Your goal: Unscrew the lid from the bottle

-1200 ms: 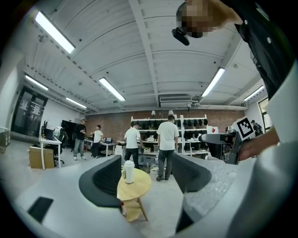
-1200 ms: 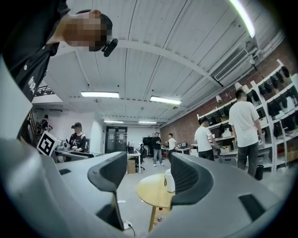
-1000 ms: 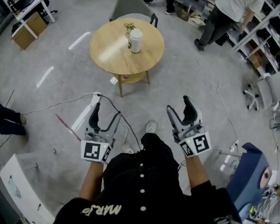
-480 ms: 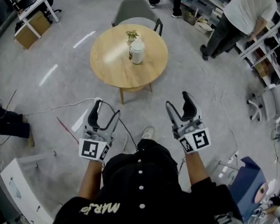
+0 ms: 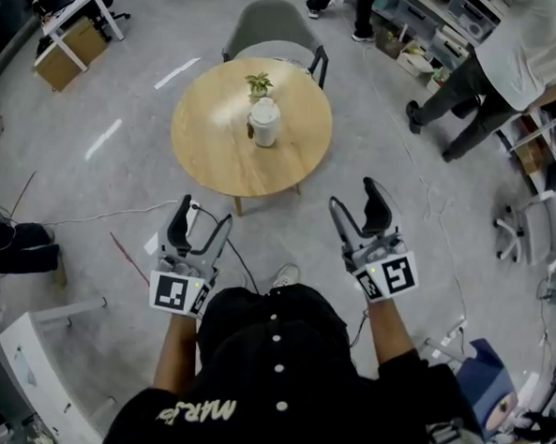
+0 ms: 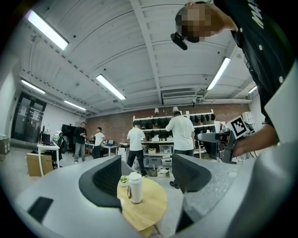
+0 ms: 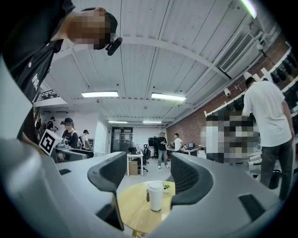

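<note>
White bottle (image 5: pixel 263 124), print unreadable, stands lidded on round table (image 5: pixel 217 142); left claw (image 5: pixel 203 216) and right claw (image 5: pixel 354 200) both spread, empty.

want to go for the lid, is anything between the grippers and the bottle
Nothing visible does. The bottle stands on the table, the plant behind it. Just floor and bare tabletop lie between it and the left gripper and right gripper, both open and empty.

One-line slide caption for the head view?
Person holds left gripper and right gripper open and empty, short of a round table bearing a white bottle and small plant.
</note>
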